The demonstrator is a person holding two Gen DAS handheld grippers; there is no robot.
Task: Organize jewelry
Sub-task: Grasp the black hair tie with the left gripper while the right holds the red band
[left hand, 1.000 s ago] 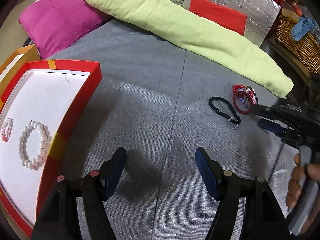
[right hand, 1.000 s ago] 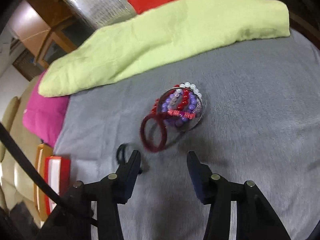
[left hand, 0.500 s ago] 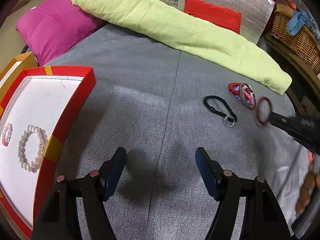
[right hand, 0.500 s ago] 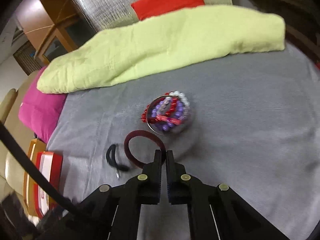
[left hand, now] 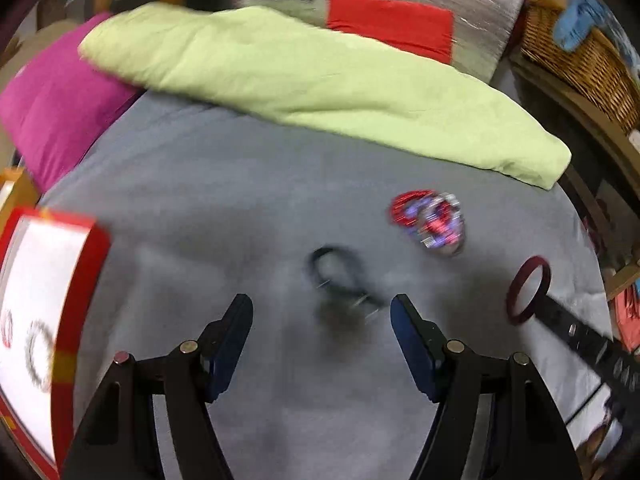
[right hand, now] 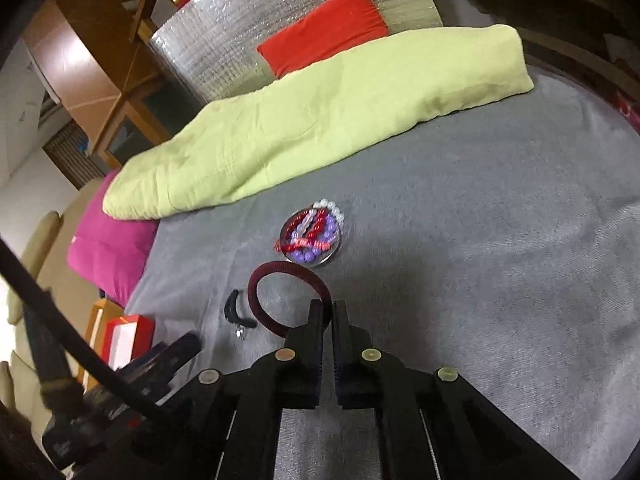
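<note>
My right gripper (right hand: 328, 308) is shut on a dark red bangle (right hand: 276, 276), which hangs clear of the grey cloth; the same bangle (left hand: 528, 294) shows at the tip of the right gripper (left hand: 540, 306) in the left wrist view. Beyond it a small glass dish (right hand: 312, 234) holds red, purple and white bead bracelets; this dish (left hand: 432, 220) is blurred in the left wrist view. A black clip with a key ring (left hand: 340, 276) lies just ahead of my left gripper (left hand: 322, 312), which stands open and empty above it. The red-rimmed white tray (left hand: 82, 280) at the left holds a white bead bracelet (left hand: 38, 354).
A lime green cushion (left hand: 320, 84) and a magenta pillow (left hand: 56, 108) line the far side of the grey cloth (left hand: 224, 184). A silver padded panel with a red patch (right hand: 324, 36) stands behind. A wicker basket (left hand: 580, 60) sits at the far right.
The right gripper shut on the dark red bangle and lifted it away from the dish. My left gripper travelled right, from beside the tray to the black clip.
</note>
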